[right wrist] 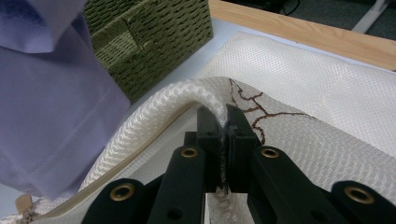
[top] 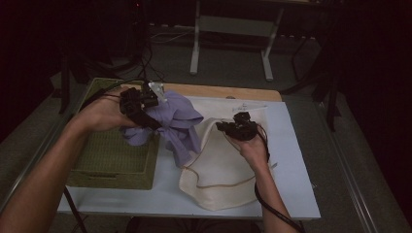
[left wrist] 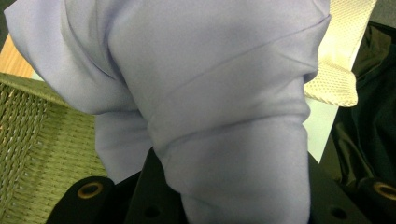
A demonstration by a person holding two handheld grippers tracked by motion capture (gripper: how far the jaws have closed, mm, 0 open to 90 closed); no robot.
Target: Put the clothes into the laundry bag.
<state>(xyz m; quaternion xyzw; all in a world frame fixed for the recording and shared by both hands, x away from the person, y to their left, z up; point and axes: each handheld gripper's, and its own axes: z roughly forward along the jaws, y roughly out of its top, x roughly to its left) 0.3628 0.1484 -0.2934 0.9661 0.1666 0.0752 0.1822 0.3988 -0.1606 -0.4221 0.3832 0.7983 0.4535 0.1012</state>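
A lavender garment (top: 177,121) hangs bunched over the basket's right rim, with my left gripper (top: 151,120) shut on it. In the left gripper view the lavender garment (left wrist: 210,93) drapes over the jaws and hides their tips. A cream mesh laundry bag (top: 218,170) with a zipper along its opening lies on the table. My right gripper (top: 228,126) is shut on the bag's upper edge and lifts it a little. In the right gripper view my right gripper (right wrist: 224,122) pinches the bag's rolled rim (right wrist: 187,95), with the garment (right wrist: 51,107) hanging close on the left.
A green woven basket (top: 109,180) stands at the table's left; its wall (right wrist: 149,37) is near the bag. The white table (top: 296,160) has a wooden far edge (top: 228,91). Behind, a white desk frame (top: 233,26) stands on the floor.
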